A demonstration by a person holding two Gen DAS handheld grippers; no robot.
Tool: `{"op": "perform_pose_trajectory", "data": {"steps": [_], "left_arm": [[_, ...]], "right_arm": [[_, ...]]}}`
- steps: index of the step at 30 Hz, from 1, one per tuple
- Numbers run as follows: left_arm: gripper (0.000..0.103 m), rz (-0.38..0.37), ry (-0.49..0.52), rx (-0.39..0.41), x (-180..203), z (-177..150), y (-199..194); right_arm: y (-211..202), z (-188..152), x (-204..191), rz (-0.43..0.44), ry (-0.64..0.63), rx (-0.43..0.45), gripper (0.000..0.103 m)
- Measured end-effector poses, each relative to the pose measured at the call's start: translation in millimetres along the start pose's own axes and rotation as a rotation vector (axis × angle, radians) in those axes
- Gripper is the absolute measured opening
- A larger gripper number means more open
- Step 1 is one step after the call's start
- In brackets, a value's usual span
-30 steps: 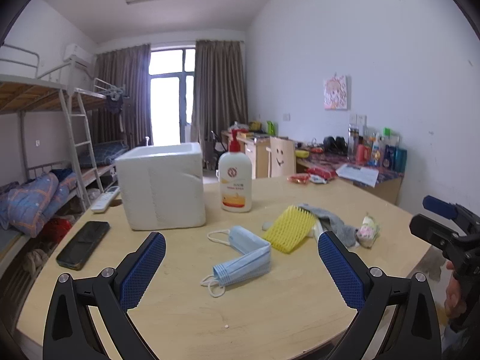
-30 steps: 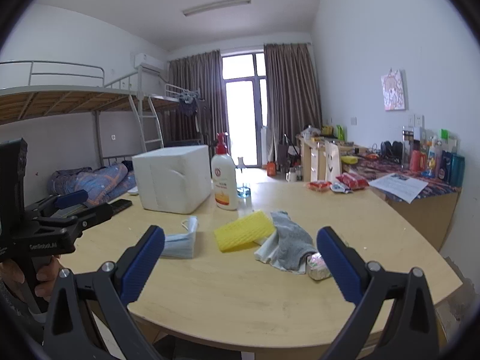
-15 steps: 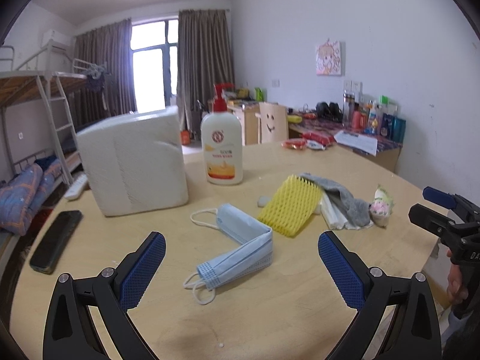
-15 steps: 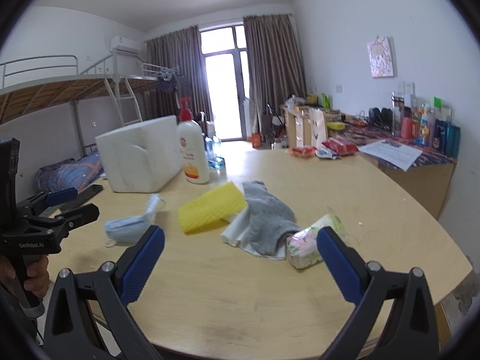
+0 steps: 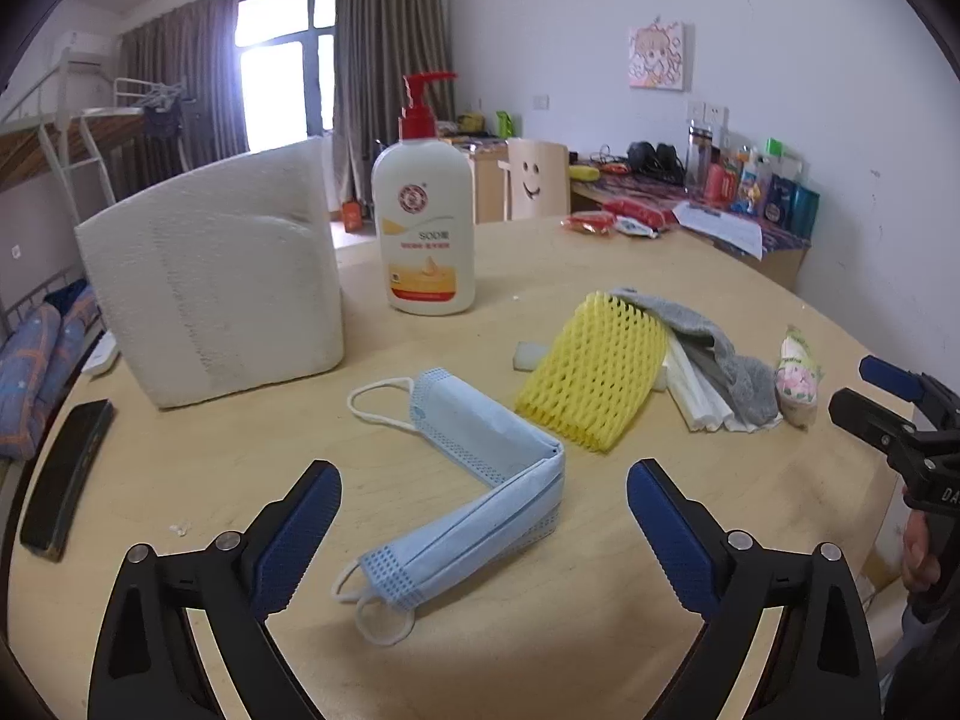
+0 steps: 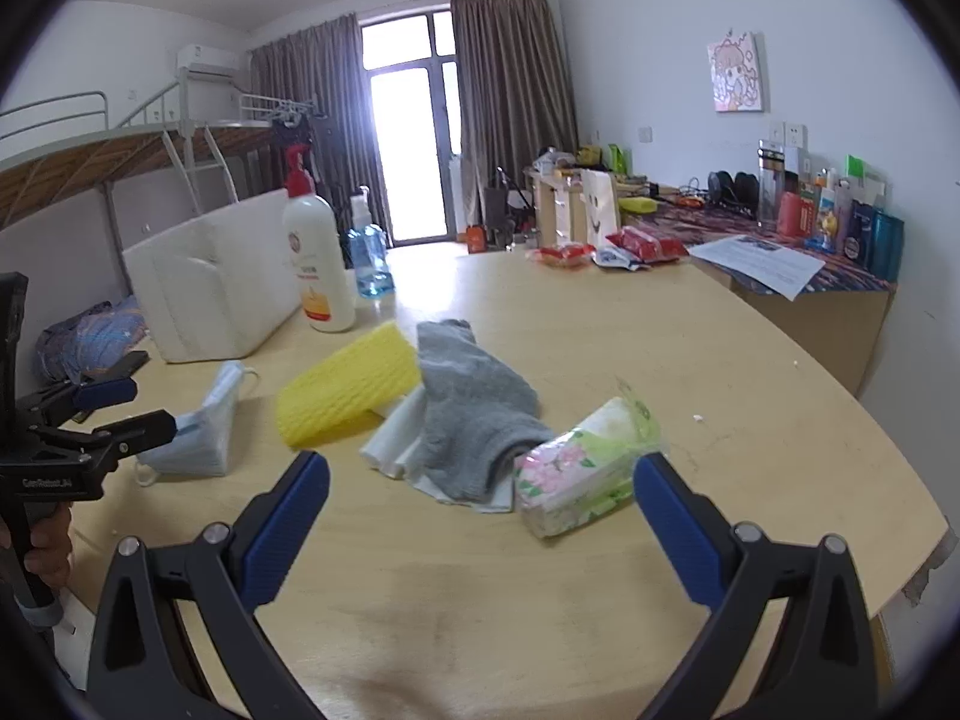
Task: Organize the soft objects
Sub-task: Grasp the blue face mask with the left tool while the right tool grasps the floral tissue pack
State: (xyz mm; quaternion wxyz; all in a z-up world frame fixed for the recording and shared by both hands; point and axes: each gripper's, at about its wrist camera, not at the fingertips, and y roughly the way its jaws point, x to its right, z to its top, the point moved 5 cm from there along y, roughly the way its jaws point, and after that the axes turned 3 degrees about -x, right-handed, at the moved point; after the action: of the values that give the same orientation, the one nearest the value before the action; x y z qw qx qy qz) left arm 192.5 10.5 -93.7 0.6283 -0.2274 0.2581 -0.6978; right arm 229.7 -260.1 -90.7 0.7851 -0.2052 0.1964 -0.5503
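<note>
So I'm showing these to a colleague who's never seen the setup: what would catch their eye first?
Probably the yellow foam net mid-table, bright against the pale wood, with a grey sock draped beside it. Next, the folded blue face mask lying right before the open left tool, and the floral tissue pack between the fingers of the open right tool.

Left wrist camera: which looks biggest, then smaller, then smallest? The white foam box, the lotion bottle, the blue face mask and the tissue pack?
1. white foam box
2. blue face mask, though it lies nearest the camera, which may flatter it
3. lotion bottle
4. tissue pack
</note>
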Motion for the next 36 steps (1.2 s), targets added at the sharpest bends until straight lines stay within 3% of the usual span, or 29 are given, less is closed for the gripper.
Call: {"op": "perform_pose_trajectory", "data": {"steps": [8, 20, 28, 36], "left_arm": [[0.09, 0.013, 0.043, -0.063, 4, -2, 20], [0.05, -0.06, 0.028, -0.158, 5, -13, 37], [0.017, -0.096, 0.021, -0.183, 7, -18, 39], [0.013, -0.111, 0.026, -0.165, 8, -17, 36]], "right_arm": [[14, -1, 13, -0.05, 0.022, -0.06, 0.102], [36, -4, 39, -0.143, 0.108, -0.16, 0.102], [50, -11, 45, -0.123, 0.17, -0.224, 0.079], [46, -11, 45, -0.115, 0.177, -0.213, 0.055]]}}
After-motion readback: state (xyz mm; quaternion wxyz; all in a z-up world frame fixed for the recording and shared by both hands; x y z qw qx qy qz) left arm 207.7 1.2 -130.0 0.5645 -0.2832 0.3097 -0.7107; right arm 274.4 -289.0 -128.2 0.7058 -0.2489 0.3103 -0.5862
